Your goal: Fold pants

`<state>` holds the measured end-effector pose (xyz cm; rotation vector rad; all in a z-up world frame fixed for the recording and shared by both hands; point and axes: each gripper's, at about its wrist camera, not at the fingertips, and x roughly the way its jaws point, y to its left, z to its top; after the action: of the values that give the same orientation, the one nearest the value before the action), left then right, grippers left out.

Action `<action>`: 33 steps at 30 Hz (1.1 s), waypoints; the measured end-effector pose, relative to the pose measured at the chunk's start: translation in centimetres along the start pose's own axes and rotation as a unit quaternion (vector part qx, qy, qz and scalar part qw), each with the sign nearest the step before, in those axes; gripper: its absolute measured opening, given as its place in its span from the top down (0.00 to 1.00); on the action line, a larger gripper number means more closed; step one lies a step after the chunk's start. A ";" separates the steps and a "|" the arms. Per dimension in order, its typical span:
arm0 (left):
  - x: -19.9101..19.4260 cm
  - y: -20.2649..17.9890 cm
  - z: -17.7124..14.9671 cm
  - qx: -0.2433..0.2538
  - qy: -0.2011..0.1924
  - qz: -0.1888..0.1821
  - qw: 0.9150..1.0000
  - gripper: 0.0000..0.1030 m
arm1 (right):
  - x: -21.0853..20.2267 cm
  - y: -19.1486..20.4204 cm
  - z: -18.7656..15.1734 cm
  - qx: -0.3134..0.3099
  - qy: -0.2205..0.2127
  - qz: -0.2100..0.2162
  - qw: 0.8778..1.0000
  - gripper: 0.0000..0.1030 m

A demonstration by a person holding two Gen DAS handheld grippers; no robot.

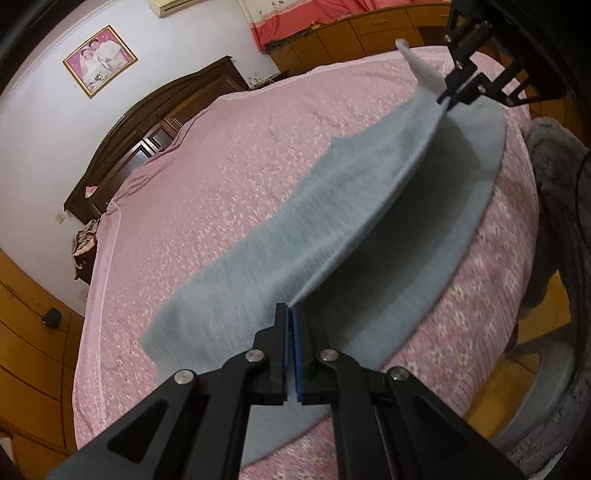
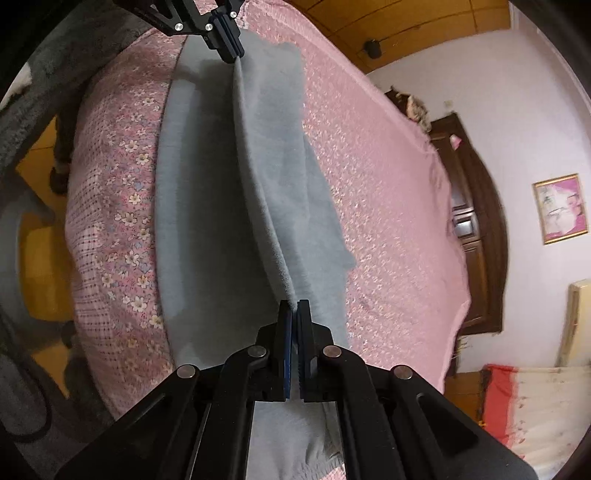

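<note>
Grey fleece pants (image 1: 354, 206) lie along the near edge of a pink bed (image 1: 221, 166). One leg is lifted off the other, stretched taut between my two grippers. My left gripper (image 1: 290, 314) is shut on one end of the lifted edge. My right gripper (image 1: 448, 101) is shut on the other end, with a pale flap of fabric sticking up beside it. In the right wrist view the right gripper (image 2: 294, 308) pinches the pants (image 2: 280, 177) and the left gripper (image 2: 231, 55) holds the far end. The lower leg (image 2: 184, 206) rests flat on the bed (image 2: 388, 184).
A dark wooden headboard (image 1: 147, 140) stands at the far end of the bed. A framed photo (image 1: 99, 61) hangs on the wall. Wooden cabinets (image 1: 369, 26) line the back. A grey furry item (image 1: 554, 177) and wooden floor (image 2: 40, 236) lie beyond the bed's near edge.
</note>
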<state>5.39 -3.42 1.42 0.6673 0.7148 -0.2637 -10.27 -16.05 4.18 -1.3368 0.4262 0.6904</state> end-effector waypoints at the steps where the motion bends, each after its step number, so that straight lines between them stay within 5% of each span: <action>1: -0.1 -0.4 -0.4 0.006 -0.004 0.003 1.000 0.98 | 0.0 0.3 -0.1 0.001 0.000 -0.003 1.000 0.97; 16: -0.5 -1.3 -2.7 0.009 -0.013 -0.014 1.000 0.98 | -2.0 5.6 -0.8 -0.023 0.014 -0.005 1.000 0.97; 25: 0.5 -4.2 -4.1 0.067 0.001 0.000 0.998 0.98 | 0.1 11.8 -1.8 -0.126 0.031 -0.038 0.991 0.97; 33: 1.4 -5.9 -5.0 0.118 0.019 0.005 0.993 0.98 | 1.2 12.5 -2.0 -0.128 0.028 -0.044 0.990 0.97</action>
<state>1.26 -4.70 -5.13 0.9022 0.7227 -0.3301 -17.62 -16.76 -6.22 -1.6109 0.3283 0.6521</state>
